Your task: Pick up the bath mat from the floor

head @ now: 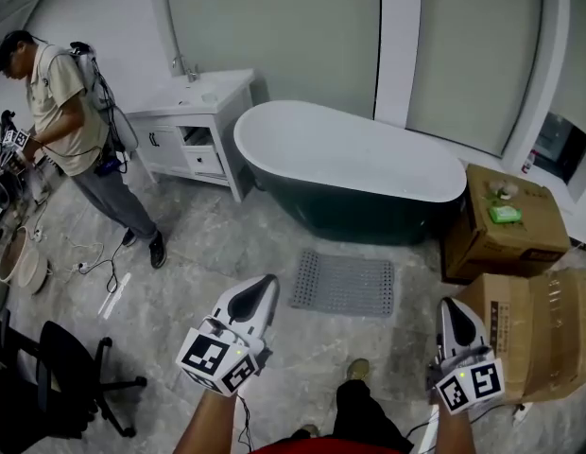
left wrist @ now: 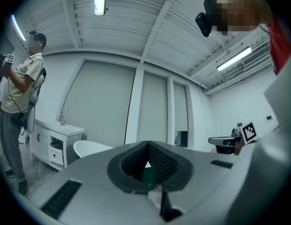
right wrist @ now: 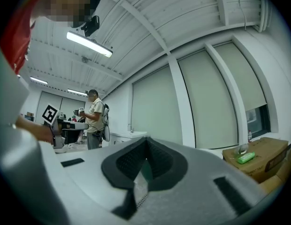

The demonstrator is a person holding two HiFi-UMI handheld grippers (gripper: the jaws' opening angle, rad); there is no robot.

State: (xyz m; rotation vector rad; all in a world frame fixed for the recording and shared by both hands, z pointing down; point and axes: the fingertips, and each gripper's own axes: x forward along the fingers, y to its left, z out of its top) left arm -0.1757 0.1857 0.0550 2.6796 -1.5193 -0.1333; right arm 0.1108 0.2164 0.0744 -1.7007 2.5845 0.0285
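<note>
Task not started, as far as we can see: the bath mat (head: 343,284) lies flat on the floor (head: 227,244), grey and studded, just in front of the tub (head: 350,159), its long side running along the tub's base, with nothing touching it. We read both tools as clenched and empty. The left gripper (head: 263,289) has its jaws pressed together in the left gripper view, with nothing between them and only the room beyond. The right gripper (head: 452,308) shows the same in the right gripper view. In the head view both point roughly level and are held up off the floor. The left one shows near the mat's near left corner and the right one off past its right edge, toward the cardboard boxes (head: 520,282). Neither is down at the mat. A shoe (head: 357,369) of the person holding the tools stands on the floor just short of the mat's near edge. Another person (head: 71,121) stands far left by a white cabinet (head: 194,121), well apart from the mat. We judge everything is still left to do: open the jaws, get down to floor level, pinch an edge or corner, lift the mat clear. The mat looks thin and flat on the tiles, so getting a jaw under its edge looks like the hard part. It will likely hang limp once it is up.
</note>
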